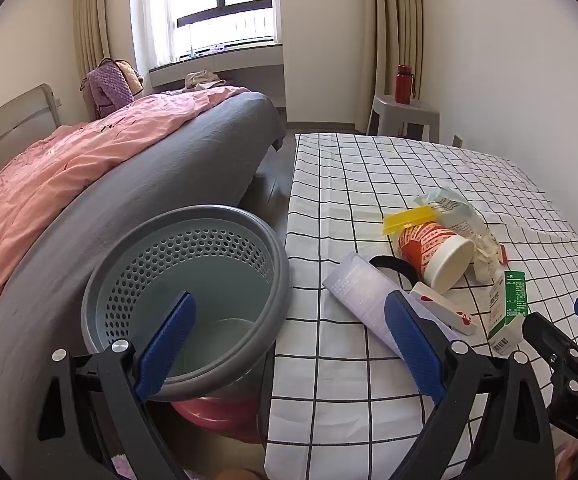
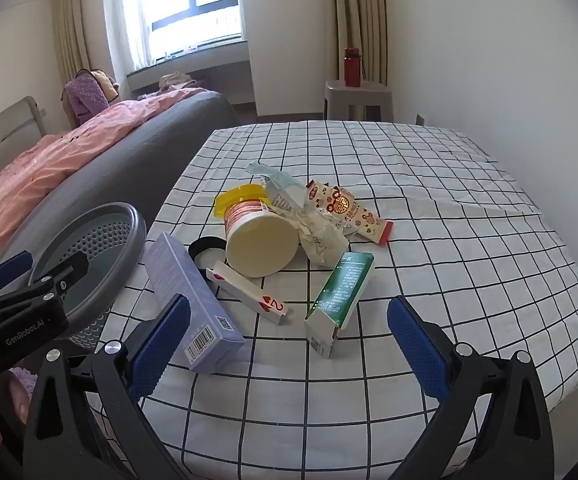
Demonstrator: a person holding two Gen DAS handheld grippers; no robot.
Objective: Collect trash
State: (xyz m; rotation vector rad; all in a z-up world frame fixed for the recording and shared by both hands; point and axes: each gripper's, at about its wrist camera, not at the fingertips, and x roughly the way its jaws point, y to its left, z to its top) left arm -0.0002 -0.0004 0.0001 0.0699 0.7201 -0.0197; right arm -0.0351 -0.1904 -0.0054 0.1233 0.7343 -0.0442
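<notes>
Grey bin (image 1: 185, 288) is standing on the floor between bed (image 1: 137, 184) & bench (image 2: 429, 216), nothing showing inside. Trash is lying mid-bench on the checked cloth: tipped cup (image 2: 259, 236), yellow lid (image 2: 241, 196), purple box (image 2: 193, 304), green box (image 2: 339, 296), card (image 2: 249, 294), black ring (image 2: 207, 250), crumpled wrappers (image 2: 325, 216). Left claw (image 1: 285, 344) is hanging spread wide over bin rim & bench edge, gripping nothing. Right claw (image 2: 285, 350) is hanging spread wide too, empty, near the green box. Red bottle (image 2: 352, 67) is sitting on a stool (image 2: 355, 98) by the curtain.
</notes>
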